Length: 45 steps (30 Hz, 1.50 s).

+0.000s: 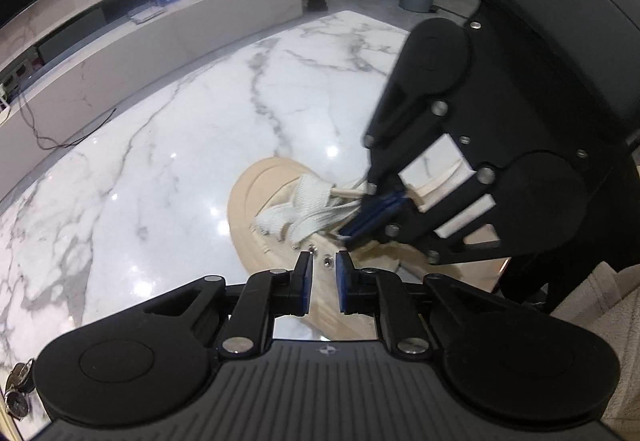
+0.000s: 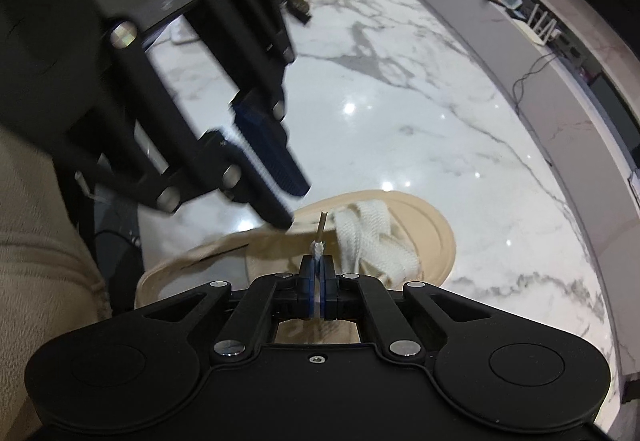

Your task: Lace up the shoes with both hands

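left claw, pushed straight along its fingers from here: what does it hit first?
Most likely the beige shoe: the left claw stands slightly open, nothing between its pads, aimed at the eyelet row just ahead. The white lace lies a little beyond. Depth is unclear.

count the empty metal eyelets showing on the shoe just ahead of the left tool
2. Left eyelet and right eyelet sit side by side on the beige shoe, just ahead of the left tool. Others may hide under the white lace.

No text, label, brand or number can be read anywhere in either view.
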Motion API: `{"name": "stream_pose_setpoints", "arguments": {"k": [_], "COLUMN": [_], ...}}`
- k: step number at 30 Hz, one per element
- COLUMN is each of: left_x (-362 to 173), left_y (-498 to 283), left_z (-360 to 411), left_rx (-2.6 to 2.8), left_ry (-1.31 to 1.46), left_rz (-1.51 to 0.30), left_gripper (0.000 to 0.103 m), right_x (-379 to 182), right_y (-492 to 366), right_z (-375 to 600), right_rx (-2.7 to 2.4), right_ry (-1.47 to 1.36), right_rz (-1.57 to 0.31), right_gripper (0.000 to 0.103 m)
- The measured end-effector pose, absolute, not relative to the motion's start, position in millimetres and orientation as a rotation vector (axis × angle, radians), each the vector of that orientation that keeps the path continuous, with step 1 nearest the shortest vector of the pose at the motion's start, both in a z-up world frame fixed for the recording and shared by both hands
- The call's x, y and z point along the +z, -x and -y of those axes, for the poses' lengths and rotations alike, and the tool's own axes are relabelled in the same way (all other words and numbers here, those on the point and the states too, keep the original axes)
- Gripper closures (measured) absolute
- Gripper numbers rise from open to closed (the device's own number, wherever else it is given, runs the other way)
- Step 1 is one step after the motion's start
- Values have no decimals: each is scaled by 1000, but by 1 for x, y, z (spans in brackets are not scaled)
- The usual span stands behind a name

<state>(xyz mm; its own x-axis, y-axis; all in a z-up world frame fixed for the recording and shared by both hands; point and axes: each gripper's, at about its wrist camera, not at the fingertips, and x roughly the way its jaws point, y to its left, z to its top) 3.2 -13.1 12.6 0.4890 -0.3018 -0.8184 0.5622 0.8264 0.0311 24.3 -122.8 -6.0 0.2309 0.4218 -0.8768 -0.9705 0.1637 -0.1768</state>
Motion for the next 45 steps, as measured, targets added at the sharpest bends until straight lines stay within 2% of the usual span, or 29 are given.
{"name": "stream_pose_setpoints", "arguments": {"k": [11, 45], "left_x": [16, 12], "left_y": [1, 3], "left_z": [26, 6], "left_rx": [-586, -542], "left_ry": [-318, -268], "left_rz": [-921, -957], "left_gripper": [89, 92], "right_x": [-14, -15], "right_y": [-32, -39], "right_z": [119, 113], "right_rx": [1117, 1146], "right_ry": [883, 839], "right_rz": [-815, -827], "right_gripper": [102, 103]}}
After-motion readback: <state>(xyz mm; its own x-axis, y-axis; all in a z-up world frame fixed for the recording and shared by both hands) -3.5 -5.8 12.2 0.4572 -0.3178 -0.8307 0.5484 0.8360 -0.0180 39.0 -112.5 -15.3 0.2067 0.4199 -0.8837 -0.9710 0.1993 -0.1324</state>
